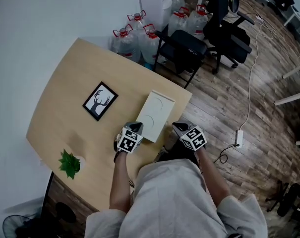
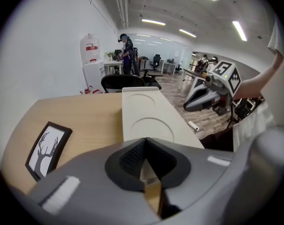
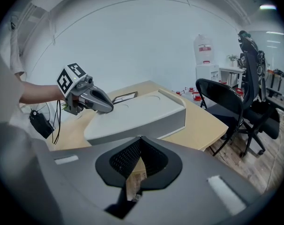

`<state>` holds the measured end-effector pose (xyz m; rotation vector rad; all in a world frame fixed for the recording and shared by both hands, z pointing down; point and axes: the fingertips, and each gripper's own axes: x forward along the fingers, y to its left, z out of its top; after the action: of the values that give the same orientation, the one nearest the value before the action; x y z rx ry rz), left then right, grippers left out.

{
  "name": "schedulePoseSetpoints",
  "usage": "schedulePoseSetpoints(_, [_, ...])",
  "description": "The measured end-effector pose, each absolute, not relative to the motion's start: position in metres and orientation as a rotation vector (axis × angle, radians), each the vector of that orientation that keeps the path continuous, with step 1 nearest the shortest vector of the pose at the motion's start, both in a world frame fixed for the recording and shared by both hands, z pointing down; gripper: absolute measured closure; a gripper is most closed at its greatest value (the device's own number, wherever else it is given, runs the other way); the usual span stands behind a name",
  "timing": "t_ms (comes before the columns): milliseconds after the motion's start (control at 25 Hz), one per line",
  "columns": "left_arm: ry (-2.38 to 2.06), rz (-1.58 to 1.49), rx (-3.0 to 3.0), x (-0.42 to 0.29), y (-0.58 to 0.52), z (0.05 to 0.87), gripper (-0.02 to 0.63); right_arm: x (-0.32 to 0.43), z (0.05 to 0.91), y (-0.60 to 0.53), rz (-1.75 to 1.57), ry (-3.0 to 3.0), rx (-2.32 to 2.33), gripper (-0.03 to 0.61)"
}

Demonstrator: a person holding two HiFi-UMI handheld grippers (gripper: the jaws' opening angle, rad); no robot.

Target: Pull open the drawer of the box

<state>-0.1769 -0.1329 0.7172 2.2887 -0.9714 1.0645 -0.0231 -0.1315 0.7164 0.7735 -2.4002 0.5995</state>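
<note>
Care matters here: with left gripper [image 1: 136, 127] and right gripper [image 1: 178, 126] both clenched on nothing beside the box [image 1: 156, 114] at the table [image 1: 65, 93] edge, we should brace it, then pull its drawer, seemingly near-end, straight.

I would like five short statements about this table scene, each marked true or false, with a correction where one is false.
1. The top of the box has two round recesses. True.
2. The framed picture shows a cat. False: it shows a deer with antlers.
3. The left tongs are wide open. False: they are shut, with nothing between them.
4. The right tongs grip the box. False: they are shut and empty, apart from the box.
5. A small green plant stands on the table. True.
</note>
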Motion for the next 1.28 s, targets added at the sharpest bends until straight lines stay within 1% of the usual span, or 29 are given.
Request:
schedulePoseSetpoints(280, [-0.962,1.041,2.276,-0.181,-0.136,0.722,0.561,-0.039,0.737,-0.130,0.573,-2.375,0.671,0.572])
schedulePoseSetpoints(320, [-0.961,1.046,2.267,-0.183,-0.136,0.724,0.560,-0.040,0.739,-0.130,0.567,-2.372,0.663,0.553])
schedulePoseSetpoints(400, [-0.958,1.043,2.258,-0.185,-0.135,0.725,0.561,-0.042,0.742,-0.131,0.560,-2.370,0.656,0.536])
schedulePoseSetpoints(680, [-0.958,1.037,2.255,-0.185,-0.136,0.724,0.561,-0.048,0.746,-0.136,0.514,-2.367,0.613,0.502])
schedulePoseSetpoints(1280, [-0.992,0.997,2.244,-0.186,-0.137,0.723,0.560,-0.057,0.758,-0.140,0.497,-2.328,0.581,0.507])
